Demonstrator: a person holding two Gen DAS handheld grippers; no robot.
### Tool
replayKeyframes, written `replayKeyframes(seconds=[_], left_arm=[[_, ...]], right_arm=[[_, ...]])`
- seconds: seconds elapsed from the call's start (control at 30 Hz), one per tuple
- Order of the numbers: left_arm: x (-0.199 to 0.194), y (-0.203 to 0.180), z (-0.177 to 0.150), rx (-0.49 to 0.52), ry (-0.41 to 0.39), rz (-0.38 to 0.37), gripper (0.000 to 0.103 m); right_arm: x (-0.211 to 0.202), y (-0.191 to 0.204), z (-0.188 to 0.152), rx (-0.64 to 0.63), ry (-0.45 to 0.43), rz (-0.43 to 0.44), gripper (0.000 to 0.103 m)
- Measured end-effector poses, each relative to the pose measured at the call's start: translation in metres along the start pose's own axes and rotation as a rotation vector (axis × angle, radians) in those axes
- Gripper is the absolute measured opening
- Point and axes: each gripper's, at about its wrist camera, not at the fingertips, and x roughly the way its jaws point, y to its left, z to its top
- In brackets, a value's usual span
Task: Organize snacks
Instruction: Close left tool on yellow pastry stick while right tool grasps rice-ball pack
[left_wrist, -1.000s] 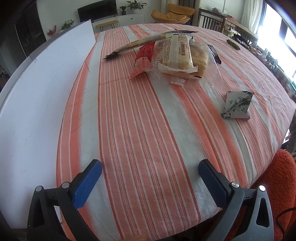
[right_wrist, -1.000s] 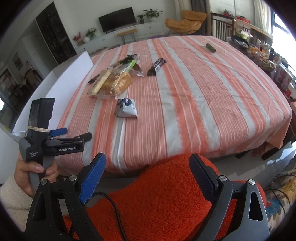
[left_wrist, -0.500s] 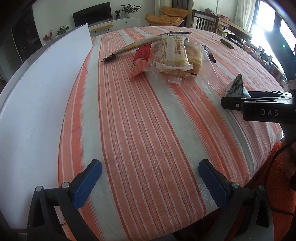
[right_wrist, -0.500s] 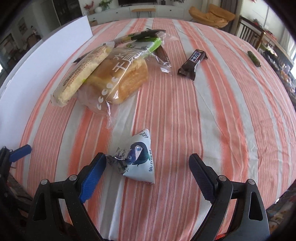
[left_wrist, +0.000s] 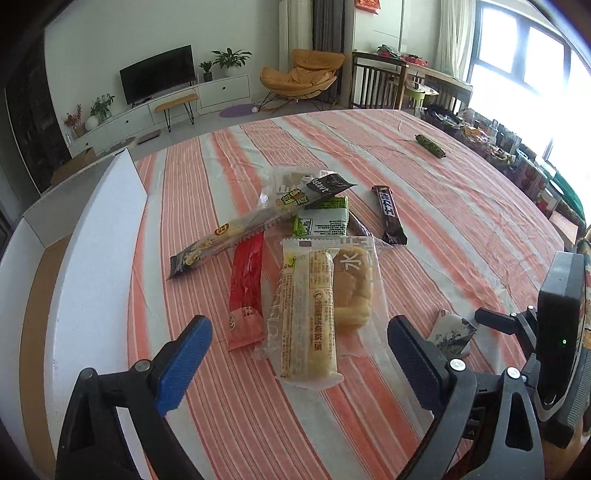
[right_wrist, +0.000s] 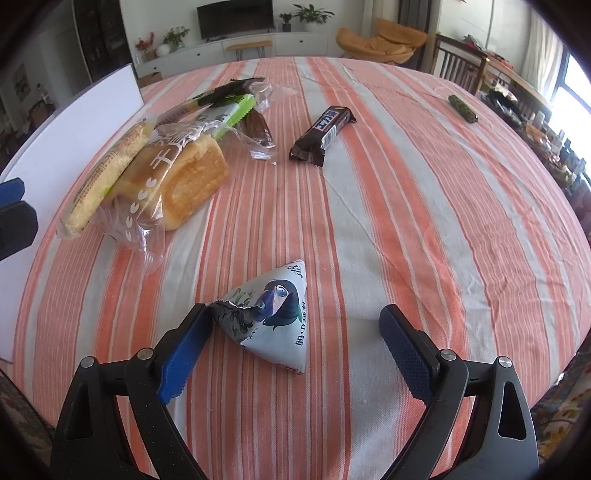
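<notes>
My left gripper (left_wrist: 299, 365) hovers over the near end of the snack pile, its jaws closing. A long yellow cake bar (left_wrist: 308, 314) in clear wrap lies between the fingers, with neither pad touching it. Beside the bar lie a bagged bread loaf (left_wrist: 352, 291) and a red packet (left_wrist: 246, 291). My right gripper (right_wrist: 295, 350) is open around a pale triangular packet (right_wrist: 273, 314) on the striped tablecloth (right_wrist: 406, 221). The packet's crimped corner meets the left blue pad and the right pad stands well clear. The same packet (left_wrist: 452, 334) shows in the left wrist view.
A white board (left_wrist: 96, 258) runs along the table's left side. Farther back lie a long dark stick packet (left_wrist: 236, 232), a green-white packet (left_wrist: 325, 221), a brown chocolate bar (right_wrist: 325, 129) and a small green bar (right_wrist: 461, 108). Chairs and a sideboard stand beyond.
The left gripper moved forward and up from the bare near cloth to the snack pile, its jaws narrowing. The right gripper came down from off the table to the triangular packet, then held still.
</notes>
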Motion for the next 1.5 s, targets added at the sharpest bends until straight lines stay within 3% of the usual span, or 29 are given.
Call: replayKeyframes(seconds=[0.03,0.17,0.2,0.4,0.67,0.87,1.17,1.23,1.33,1.43,1.5], left_arm=[[0.011,0.0,0.004,0.003,0.019,-0.001,0.079],[0.029,-0.001,0.005,-0.005,0.035,-0.056,0.03],[0.026,0.001,0.002,-0.018,0.022,-0.061,0.029],[-0.008,0.008,-0.035,-0.034,-0.009,-0.064,0.029],[-0.021,0.016,-0.106,-0.027,0.062,-0.005,0.031],[-0.008,0.022,-0.12,-0.054,0.081,0.039,0.07],[-0.01,0.029,-0.127,-0.026,0.11,0.035,0.1],[-0.011,0.028,-0.127,-0.017,0.122,0.029,0.1],[-0.012,0.023,-0.127,0.001,0.138,0.023,0.097],[-0.016,0.017,-0.131,0.019,0.12,0.002,0.079],[-0.017,0.01,-0.131,0.033,0.099,-0.007,0.062]], right_arm=[[0.0,0.0,0.0,0.0,-0.001,0.001,0.095],[-0.001,0.0,-0.001,0.001,-0.001,0.001,0.095],[-0.001,0.0,-0.001,0.001,-0.001,0.001,0.095],[-0.001,0.0,-0.001,0.002,-0.001,0.001,0.095],[-0.001,-0.001,0.0,0.005,-0.001,0.002,0.095],[-0.001,-0.003,-0.001,0.008,0.002,0.004,0.095],[-0.001,-0.004,0.0,0.011,0.011,0.011,0.095],[-0.002,-0.006,0.0,0.011,0.014,0.022,0.095],[-0.008,-0.018,-0.002,0.056,0.017,0.114,0.094],[-0.016,-0.034,-0.007,0.116,0.025,0.221,0.094],[-0.018,-0.037,-0.008,0.098,0.044,0.239,0.093]])
